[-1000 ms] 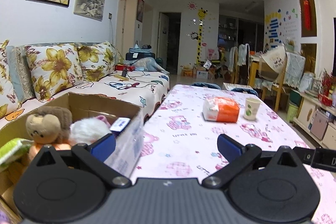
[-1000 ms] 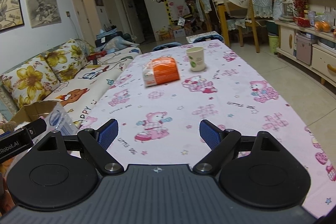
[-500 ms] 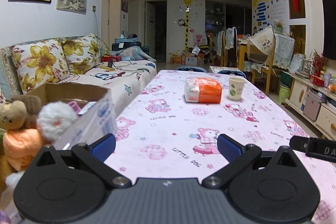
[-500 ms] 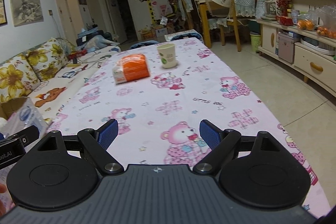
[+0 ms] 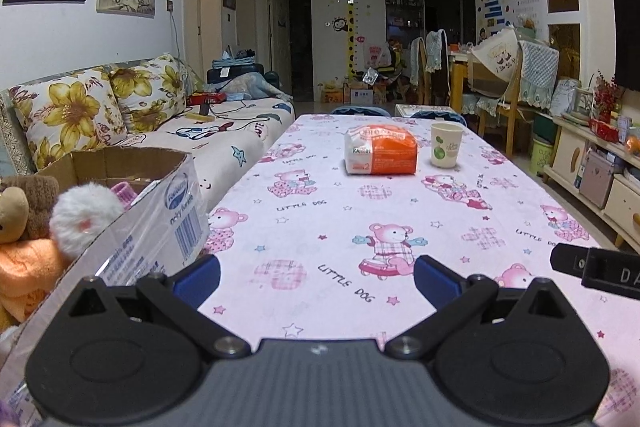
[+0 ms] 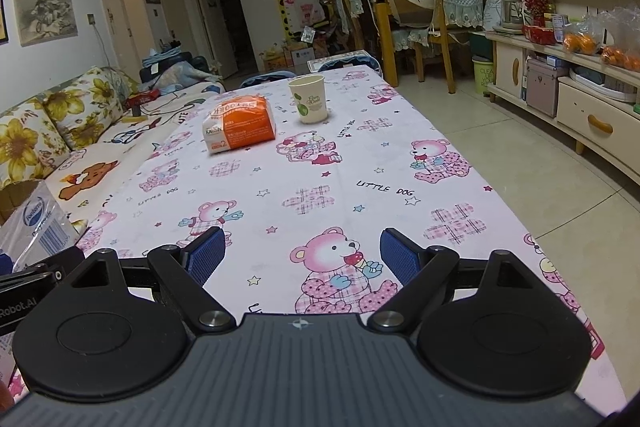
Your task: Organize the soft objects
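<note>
While both claws hang spread and empty over the bench (image 5: 320, 259), left claw (image 5: 316, 277) just beside the cardboard box (image 5: 168, 211) of plush toys (image 5: 86, 213), right claw (image 6: 303, 257) further off, the tissue pack (image 5: 381, 154) well beyond the box looks like the next pick: reach forward, straddle it, close gently.
</note>
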### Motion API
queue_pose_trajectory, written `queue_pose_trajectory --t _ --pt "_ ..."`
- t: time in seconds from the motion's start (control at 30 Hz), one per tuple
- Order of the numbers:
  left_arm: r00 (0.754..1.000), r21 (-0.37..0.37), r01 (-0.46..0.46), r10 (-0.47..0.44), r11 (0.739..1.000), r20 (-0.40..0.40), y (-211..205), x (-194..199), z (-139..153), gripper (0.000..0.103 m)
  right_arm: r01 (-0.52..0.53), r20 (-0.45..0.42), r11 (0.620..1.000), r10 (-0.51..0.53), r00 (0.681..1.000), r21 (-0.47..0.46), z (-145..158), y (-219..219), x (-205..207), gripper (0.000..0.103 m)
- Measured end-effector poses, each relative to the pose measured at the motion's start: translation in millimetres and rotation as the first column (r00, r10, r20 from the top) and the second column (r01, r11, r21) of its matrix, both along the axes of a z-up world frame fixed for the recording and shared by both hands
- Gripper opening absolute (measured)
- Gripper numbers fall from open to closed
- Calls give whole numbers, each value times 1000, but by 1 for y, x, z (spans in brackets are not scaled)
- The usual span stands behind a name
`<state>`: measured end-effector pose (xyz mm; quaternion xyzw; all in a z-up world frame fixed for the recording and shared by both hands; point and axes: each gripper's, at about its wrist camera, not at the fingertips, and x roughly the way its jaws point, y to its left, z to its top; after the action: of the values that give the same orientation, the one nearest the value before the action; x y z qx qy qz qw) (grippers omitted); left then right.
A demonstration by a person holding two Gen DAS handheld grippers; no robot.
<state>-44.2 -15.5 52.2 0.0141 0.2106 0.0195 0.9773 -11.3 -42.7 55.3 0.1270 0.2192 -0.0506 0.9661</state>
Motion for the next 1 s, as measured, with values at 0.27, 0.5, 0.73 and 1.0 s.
queue_pose_trajectory --t 0.27,0.5,0.73,1.0 --pt "1000 6 -9 9 1000 -27 -1 5 -1 102 -17 -8 1000 17 1000 -9 0 -3 2 103" --pt "1000 15 -23 23 1000 -19 -2 7 0 102 -36 -16 999 36 999 -22 -1 -7 3 103" --pt "1000 23 -20 20 1000 -13 -2 8 1 102 -57 -20 998 57 998 -30 0 -11 2 103" --pt "1000 34 -3 3 999 -19 -6 8 0 102 -72 -25 997 72 997 -33 1 -16 3 103"
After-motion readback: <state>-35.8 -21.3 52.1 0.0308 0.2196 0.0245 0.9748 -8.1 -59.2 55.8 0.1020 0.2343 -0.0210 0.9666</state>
